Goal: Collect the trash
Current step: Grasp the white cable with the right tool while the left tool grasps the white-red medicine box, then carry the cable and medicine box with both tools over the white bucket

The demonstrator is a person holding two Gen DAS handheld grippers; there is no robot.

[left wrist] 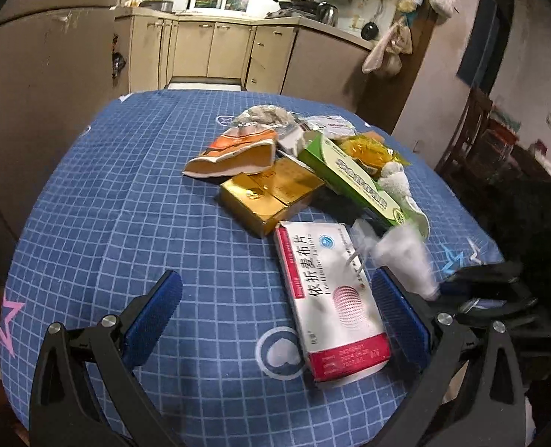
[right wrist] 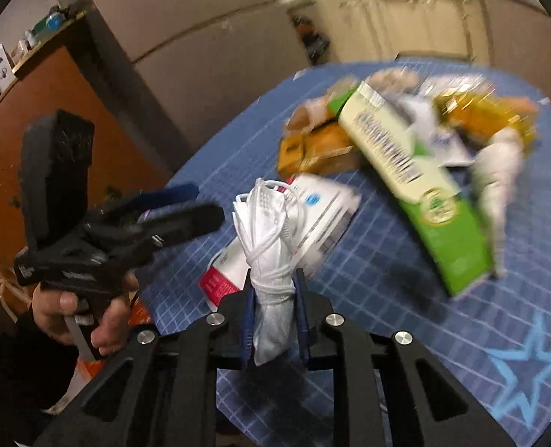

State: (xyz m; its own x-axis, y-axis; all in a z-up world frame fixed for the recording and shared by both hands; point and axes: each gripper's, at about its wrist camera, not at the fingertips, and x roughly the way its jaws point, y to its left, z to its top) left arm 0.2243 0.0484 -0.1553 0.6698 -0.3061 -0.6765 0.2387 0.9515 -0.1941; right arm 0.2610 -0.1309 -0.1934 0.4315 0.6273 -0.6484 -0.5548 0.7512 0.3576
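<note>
Right claw clamps mask — tablecloth near edge bare.

White-and-red cardboard medicine box lying on blue checked tabletop, gold foil box behind it, long green carton leaning right of that.

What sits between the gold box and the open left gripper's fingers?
In the left wrist view, the white-and-red medicine box lies between the shiny gold box and the left gripper, reaching in between its fingers; otherwise only blue checked tablecloth.
</note>
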